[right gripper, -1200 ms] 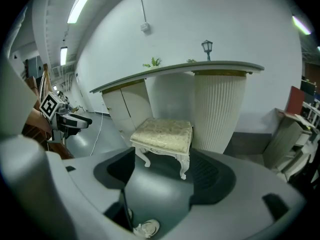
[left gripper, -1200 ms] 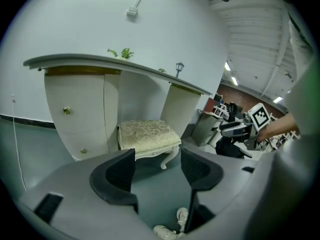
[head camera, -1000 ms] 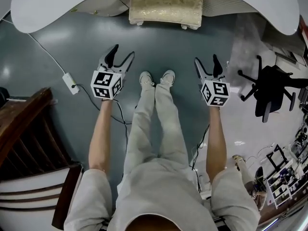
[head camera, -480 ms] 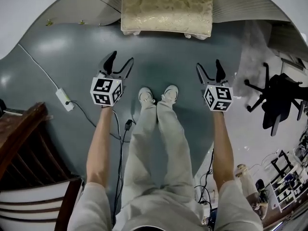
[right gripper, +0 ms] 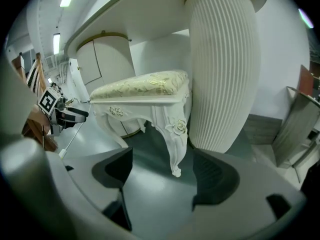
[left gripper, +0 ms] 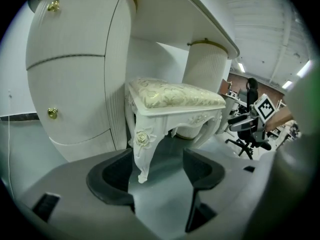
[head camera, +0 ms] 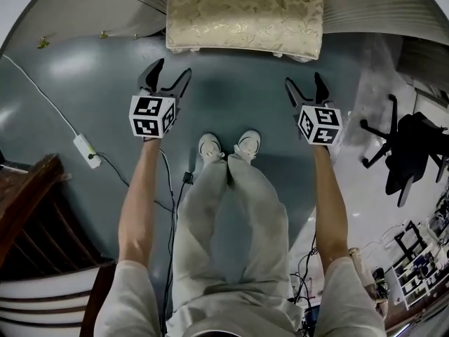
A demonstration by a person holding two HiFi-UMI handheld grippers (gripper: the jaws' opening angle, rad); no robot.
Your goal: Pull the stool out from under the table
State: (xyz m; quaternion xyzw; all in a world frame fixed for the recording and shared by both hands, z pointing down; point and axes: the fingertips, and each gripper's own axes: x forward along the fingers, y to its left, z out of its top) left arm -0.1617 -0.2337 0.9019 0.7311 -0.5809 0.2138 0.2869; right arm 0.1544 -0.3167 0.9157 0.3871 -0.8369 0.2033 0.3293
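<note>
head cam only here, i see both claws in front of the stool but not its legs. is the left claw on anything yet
Observer: No. The left claw is opening with nothing pressed. The stool's left corner leg shows in the gap, farther ahead, untouched.
Operator: and the right one
Observer: The right claw is opening too. The right corner leg lines up between its jaws, also not touched.
Operator: anything tight beside that leg
Observer: A ribbed column of the table stands just right of it in the right gripper view.
</note>
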